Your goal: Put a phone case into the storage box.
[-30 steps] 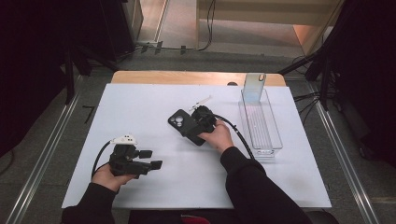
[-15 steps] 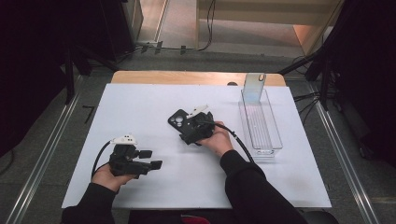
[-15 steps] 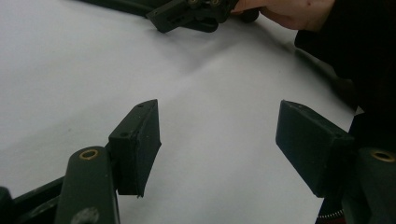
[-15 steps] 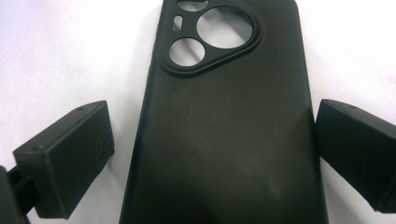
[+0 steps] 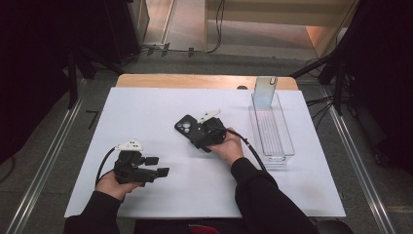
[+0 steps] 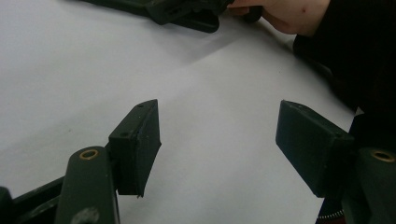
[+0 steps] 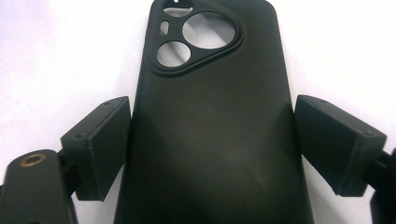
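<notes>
A black phone case (image 5: 185, 126) lies back up on the white table top, its camera cutout pointing away from the hand. My right gripper (image 5: 196, 135) reaches over its near end. In the right gripper view the case (image 7: 210, 93) lies between the two pads (image 7: 100, 144), which meet its long edges; the jaws have just been closing on it. My left gripper (image 5: 158, 165) rests at the front left in the person's left hand. Its jaws stand open over bare table in the left gripper view (image 6: 217, 140), with nothing between them.
A long clear plastic tray (image 5: 285, 146) stands to the right of the right hand. A clear phone case (image 5: 265, 91) stands upright at the tray's far end. A wooden strip (image 5: 195, 81) runs along the table's far edge. Metal rails flank the table.
My right gripper has slid a little farther over the black case, covering more of its near end. The left hand and its gripper have stayed put.
</notes>
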Available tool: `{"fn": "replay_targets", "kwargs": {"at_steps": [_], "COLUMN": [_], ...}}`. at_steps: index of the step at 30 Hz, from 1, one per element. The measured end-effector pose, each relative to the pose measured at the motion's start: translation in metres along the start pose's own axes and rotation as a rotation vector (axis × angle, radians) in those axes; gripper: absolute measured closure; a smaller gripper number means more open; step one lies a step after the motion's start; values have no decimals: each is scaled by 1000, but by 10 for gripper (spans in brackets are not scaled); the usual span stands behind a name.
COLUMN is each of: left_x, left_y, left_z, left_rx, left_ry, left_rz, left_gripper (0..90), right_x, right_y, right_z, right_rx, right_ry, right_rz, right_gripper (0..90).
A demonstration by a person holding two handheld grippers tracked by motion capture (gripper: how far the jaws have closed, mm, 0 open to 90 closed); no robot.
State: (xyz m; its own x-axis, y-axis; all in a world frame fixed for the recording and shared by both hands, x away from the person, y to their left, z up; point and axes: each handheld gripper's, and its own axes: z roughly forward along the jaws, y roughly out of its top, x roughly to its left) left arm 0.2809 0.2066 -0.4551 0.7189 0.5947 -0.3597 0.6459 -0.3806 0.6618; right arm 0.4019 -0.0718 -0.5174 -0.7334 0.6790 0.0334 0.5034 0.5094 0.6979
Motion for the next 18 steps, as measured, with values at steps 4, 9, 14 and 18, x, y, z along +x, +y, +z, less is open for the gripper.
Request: {"fn": "replay_targets", "kwargs": {"at_steps": [4,9,14,18], "left_x": [0,0,1,1], "left_y": [0,0,2,3], "left_z": [0,0,1,2], "left_rx": [-2,-2,2,1], "left_ry": [1,1,0,-9], "left_rz": [-2,-4,-9,-19], "left_gripper": [308,308,308,308], "right_x": [-2,-2,-3,-1], "right_y": [1,7,13,16], "right_z": [-2,-13,-32,-51], "right_rx": [-7,-17,-32,-40], "right_ry": [12,25,34,48], "right_rz": [35,79,82,81], "right_gripper": [135,136,135,135]}}
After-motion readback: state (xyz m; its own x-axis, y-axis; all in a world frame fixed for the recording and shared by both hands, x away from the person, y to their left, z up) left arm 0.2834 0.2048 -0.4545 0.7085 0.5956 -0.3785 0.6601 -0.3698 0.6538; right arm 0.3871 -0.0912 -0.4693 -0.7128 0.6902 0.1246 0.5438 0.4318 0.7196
